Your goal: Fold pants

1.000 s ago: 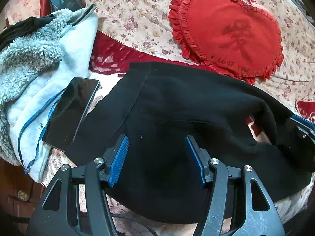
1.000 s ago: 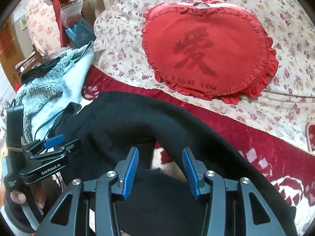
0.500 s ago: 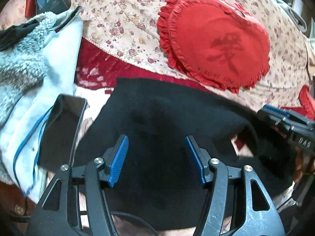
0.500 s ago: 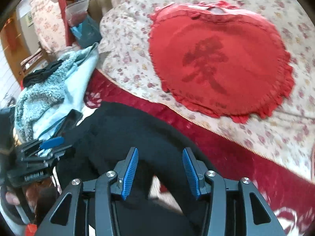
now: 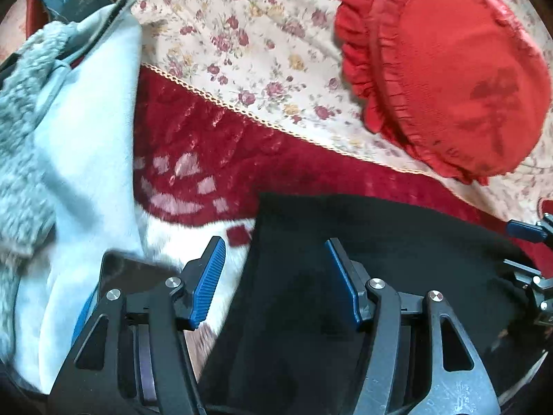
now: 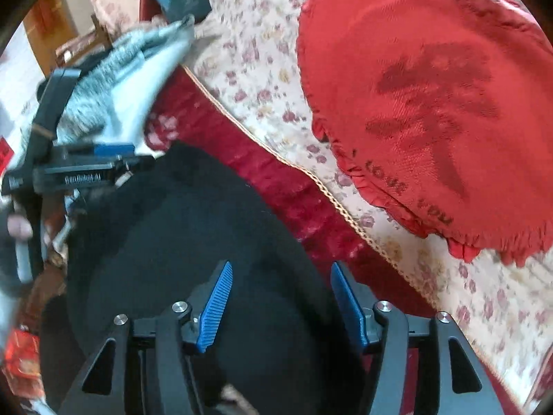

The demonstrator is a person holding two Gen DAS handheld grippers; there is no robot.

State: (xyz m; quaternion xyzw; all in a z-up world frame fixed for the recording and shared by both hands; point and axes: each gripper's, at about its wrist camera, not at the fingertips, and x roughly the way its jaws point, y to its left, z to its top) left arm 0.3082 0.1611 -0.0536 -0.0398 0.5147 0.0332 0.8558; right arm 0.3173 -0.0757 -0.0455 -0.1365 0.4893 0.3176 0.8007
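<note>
Black pants [image 5: 363, 294] lie bunched on the red blanket [image 5: 276, 159], below the heart-shaped cushion [image 5: 459, 79]. Left gripper [image 5: 274, 280] hovers with its jaws apart over the pants' edge; right gripper [image 6: 280, 299] — jaws just widened — grips nothing. The fabric looks soft, limp and light — best pinched at a hem or corner.
</note>
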